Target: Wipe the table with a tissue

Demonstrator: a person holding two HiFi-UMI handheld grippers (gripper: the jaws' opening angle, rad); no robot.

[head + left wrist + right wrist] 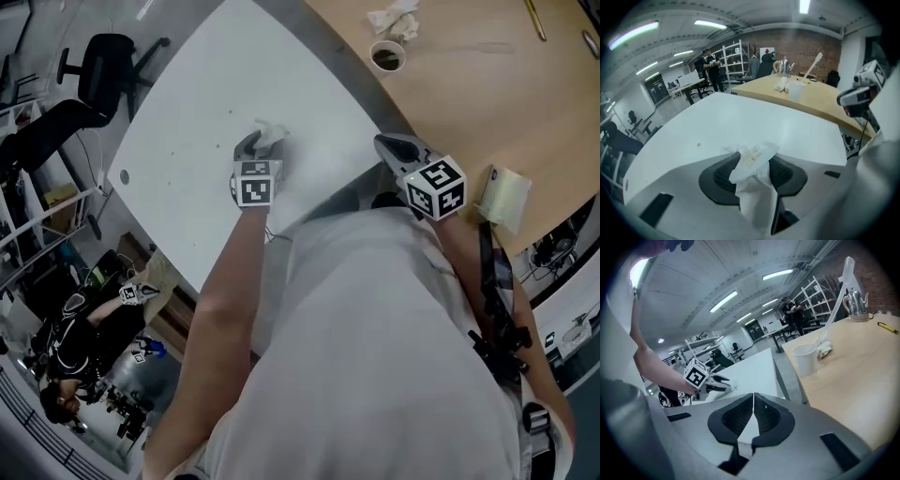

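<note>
Currently: crumpled white paper tissue (pixel 753 161) clamped in left tongs (pixel 254 148), low over white rounded table (pixel 187 112). Empty right tongs (pixel 753 401) closed together, held near table edge. Tissue to be pressed flat, grip held firm, overlapping strokes drawn across small orange speck (pixel 698 145).

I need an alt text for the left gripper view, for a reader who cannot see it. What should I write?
The left gripper is shut on a crumpled white tissue, which sticks out between its dark jaws over a white table. Behind it, a curved wooden table carries a white cup.
</note>
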